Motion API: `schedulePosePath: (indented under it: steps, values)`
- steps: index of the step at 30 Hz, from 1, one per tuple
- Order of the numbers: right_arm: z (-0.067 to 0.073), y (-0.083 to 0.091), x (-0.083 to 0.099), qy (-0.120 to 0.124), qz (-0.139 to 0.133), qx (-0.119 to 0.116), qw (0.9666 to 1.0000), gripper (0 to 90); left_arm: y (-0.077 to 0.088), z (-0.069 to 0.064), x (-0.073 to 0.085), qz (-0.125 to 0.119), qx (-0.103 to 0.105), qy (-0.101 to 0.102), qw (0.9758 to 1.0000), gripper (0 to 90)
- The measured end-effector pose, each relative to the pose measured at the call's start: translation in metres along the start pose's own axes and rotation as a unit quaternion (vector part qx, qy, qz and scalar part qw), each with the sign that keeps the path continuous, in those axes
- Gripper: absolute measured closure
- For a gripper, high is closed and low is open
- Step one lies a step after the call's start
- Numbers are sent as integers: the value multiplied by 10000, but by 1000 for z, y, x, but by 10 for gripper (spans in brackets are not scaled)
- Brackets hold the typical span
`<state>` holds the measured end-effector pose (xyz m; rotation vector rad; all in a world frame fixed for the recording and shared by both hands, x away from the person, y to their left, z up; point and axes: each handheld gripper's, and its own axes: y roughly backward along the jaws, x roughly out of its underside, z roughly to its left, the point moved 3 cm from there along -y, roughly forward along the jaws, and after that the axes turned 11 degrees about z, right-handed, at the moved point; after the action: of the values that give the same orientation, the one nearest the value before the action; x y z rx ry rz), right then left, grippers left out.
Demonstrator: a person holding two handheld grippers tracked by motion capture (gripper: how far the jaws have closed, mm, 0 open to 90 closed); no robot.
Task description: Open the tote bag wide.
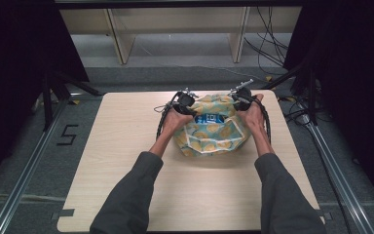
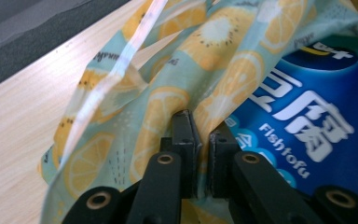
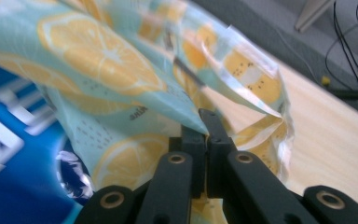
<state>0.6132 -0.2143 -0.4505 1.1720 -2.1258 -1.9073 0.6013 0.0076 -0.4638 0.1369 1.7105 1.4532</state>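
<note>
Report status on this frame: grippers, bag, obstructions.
Left hand-held gripper and right hand-held gripper both shut on lemon-print bag. Blue Fishtofu pack inside. Nothing in the way.

A bag [image 1: 214, 129] sits on the table [image 1: 126, 146], toward its far middle. A packet [image 1: 209, 118] lies inside the bag. The left hand-held gripper [image 1: 187, 108] pinches the bag's left rim and the right hand-held gripper [image 1: 238, 103] its right rim, with the packet between them. Behind the table stands a shelf [image 1: 175, 29]; cables [image 1: 272, 44] lie on the floor at the far right.
</note>
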Motion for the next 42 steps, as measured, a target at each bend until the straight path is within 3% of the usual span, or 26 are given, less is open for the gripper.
schedulePosePath:
  steps: [2, 3, 7, 8, 10, 11, 13, 15, 16, 17, 20, 22, 23, 26, 27, 28, 29, 30, 31, 33, 34, 35, 36, 37, 40, 42]
  values:
    - [4, -9, 4, -76, 161, -21, 9998, 873, -5, 2, 2, 39, -16, 42, 10000, 835]
    - [6, -14, 7, -77, 304, -17, 9995, 800, -7, 3, 3, 51, 29, 102, 9999, 830]
    - [2, -7, 9, -211, 110, -192, 9995, 698, -4, 4, 2, 20, 33, 176, 9998, 810]
    - [0, 3, 9, -333, 5, -526, 9981, 644, 0, 2, 1, -41, 143, 230, 9996, 740]
    - [-2, 20, 10, -475, -202, -730, 9960, 593, 8, -3, -1, -120, 245, 150, 9995, 644]
    - [-2, 27, 10, -573, -478, -893, 9932, 578, 14, -4, -3, -167, 212, 97, 9996, 613]
    - [0, 45, 13, -749, -572, -1208, 9882, 563, 20, -6, -4, -225, 183, 146, 9995, 523]
    - [-3, 53, 15, -563, -634, -1189, 9893, 552, 33, -9, -7, -383, 269, 196, 9987, 495]
    - [0, 61, 16, -573, -728, -1216, 9882, 548, 40, -11, -7, -469, 283, 207, 9983, 471]
    - [3, 77, 19, -318, -967, -1254, 9869, 559, 54, -14, -5, -555, 248, 155, 9980, 451]
    - [14, 91, 24, -239, -1065, -1392, 9842, 605, 66, -21, -1, -601, 202, 46, 9980, 474]
    - [18, 94, 26, -101, -1125, -1416, 9835, 630, 74, -33, 10, -660, 229, -221, 9973, 490]
    - [30, 101, 30, 179, -1142, -1582, 9806, 712, 76, -44, 20, -672, 295, -434, 9964, 558]
    - [38, 102, 32, 407, -1115, -1732, 9777, 775, 76, -56, 30, -695, 350, -623, 9950, 599]
    - [49, 97, 32, 682, -992, -1813, 9760, 829, 71, -67, 38, -645, 516, -755, 9937, 655]
    - [49, 97, 32, 682, -992, -1813, 9760, 829, 71, -67, 38, -645, 516, -755, 9937, 677]
    - [61, 88, 35, 741, -578, -1765, 9798, 864, 63, -74, 45, -520, 516, -910, 9932, 702]
    - [61, 88, 35, 741, -578, -1765, 9798, 864, 63, -74, 45, -520, 516, -910, 9932, 715]
    - [65, 81, 34, 971, -541, -1820, 9770, 871, 57, -76, 48, -446, 592, -826, 9938, 715]
    - [68, 66, 33, 854, -233, -1623, 9828, 878, 46, -76, 53, -268, 778, -767, 9937, 722]
    - [62, 51, 30, 906, -37, -1360, 9865, 883, 39, -82, 61, -79, 1112, -769, 9908, 739]
    - [59, 45, 30, 817, 124, -1191, 9894, 884, 39, -82, 61, -79, 1112, -769, 9908, 745]
    - [54, 38, 29, 810, 165, -1038, 9912, 885, 35, -91, 72, 101, 1265, -1057, 9863, 746]
    - [54, 38, 29, 810, 165, -1038, 9912, 885, 35, -91, 72, 101, 1265, -1057, 9863, 748]
    - [34, 22, 30, 414, 380, -831, 9950, 888, 30, -106, 90, 271, 1388, -1226, 9823, 748]
    - [32, 20, 31, 465, 334, -809, 9951, 887, 31, -109, 96, 282, 1447, -1306, 9804, 748]
